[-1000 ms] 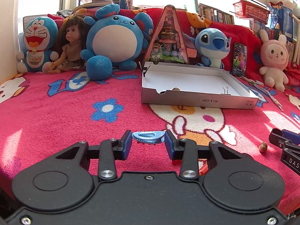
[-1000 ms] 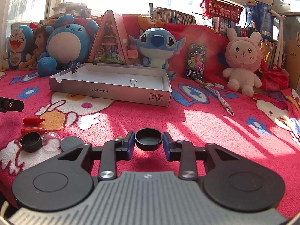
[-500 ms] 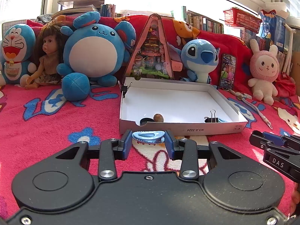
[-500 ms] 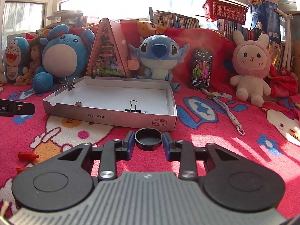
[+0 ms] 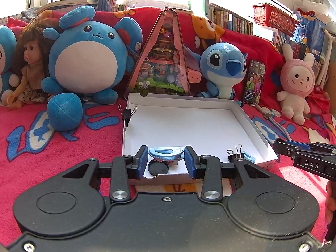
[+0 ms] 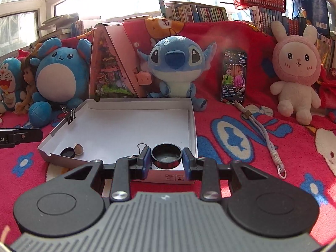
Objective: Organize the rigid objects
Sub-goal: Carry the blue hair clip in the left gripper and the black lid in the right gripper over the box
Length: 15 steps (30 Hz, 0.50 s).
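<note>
Both claws have closed in on the white box [image 6: 134, 126] since a second ago: then it sat well ahead at 12 o'clock, now each claw hangs over its near wall. Left claw [image 5: 166, 162] is clamped on the blue hair clip [image 5: 166, 153], above the box's near-left corner. Right claw [image 6: 167, 160] is pinching the black round cap [image 6: 167, 155], over the near-right corner. Already inside: a black lid [image 6: 67, 152] and a brown nut [image 6: 78, 149] at roughly 9 o'clock from the right claw, one binder clip [image 5: 234, 154] and a light-blue piece [image 5: 247, 157] at 3 o'clock from the left claw. A second binder clip [image 6: 71, 115] is pinned on the box's left wall. My read: sorting partly done, these two drops are next. What's left out on the red blanket [image 6: 241, 147] can't be told from these views; only a cord [image 6: 262, 134] shows at 2 o'clock.
</note>
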{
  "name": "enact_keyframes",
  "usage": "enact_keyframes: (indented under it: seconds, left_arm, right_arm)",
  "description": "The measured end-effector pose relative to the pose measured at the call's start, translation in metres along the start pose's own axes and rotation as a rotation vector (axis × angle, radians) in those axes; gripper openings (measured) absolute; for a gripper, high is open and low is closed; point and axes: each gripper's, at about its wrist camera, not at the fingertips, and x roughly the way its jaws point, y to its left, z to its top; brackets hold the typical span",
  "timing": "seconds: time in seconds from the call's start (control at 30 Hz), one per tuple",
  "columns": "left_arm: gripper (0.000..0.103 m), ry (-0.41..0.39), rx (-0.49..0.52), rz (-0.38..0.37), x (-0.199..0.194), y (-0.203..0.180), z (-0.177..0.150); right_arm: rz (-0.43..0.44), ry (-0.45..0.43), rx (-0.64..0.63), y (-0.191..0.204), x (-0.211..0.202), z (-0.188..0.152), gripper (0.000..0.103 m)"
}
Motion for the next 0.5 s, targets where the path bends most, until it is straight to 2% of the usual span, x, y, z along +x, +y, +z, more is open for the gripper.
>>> enact_keyframes:
  seconds: [0.3,0.5]
  left_arm:
    - [0.036,0.127,-0.049,-0.010,0.049,0.008,0.030]
    - [0.036,0.191,-0.073,0.002,0.079,0.008,0.035]
  right_arm:
    - [0.043,0.168,0.088,-0.008,0.047,0.029,0.037]
    - [0.033,0.222,0.092,-0.005,0.072,0.032,0.037]
